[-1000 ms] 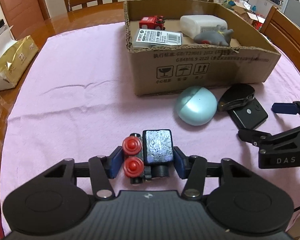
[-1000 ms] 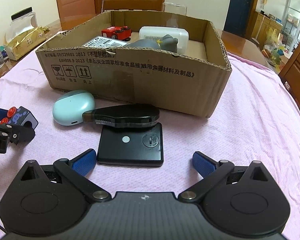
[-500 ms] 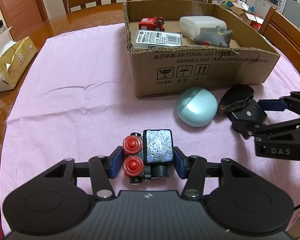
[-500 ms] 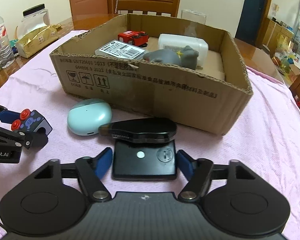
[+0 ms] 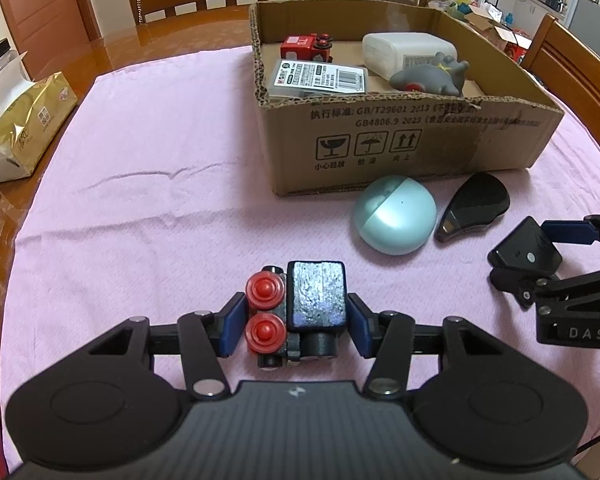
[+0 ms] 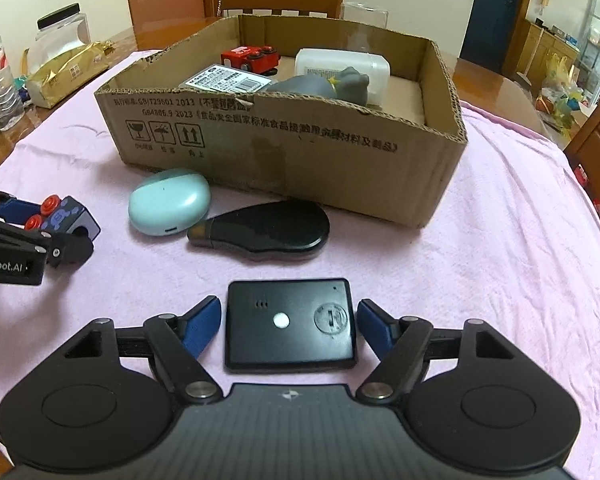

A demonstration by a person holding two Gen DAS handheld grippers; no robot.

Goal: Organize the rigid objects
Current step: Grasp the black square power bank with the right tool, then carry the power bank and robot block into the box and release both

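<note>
Low in the frame, the left hand-held gripper point(image 5: 296, 322) clamps a toy train point(image 5: 298, 312). The right hand-held gripper point(image 6: 289, 326) flanks a black box point(image 6: 290, 326), seemingly gripping it. Cardboard box point(image 6: 300, 148) sits upper centre on the pink-clothed worktop point(image 6: 500, 248).

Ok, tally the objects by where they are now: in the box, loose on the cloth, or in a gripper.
In the cardboard box: 4 (red toy train, labelled pack, white bottle, grey toy)
Loose on cloth: 2 (teal case, black oval remote)
Between gripper fingers: 2 (toy train car, black square device)
Total: 8
</note>
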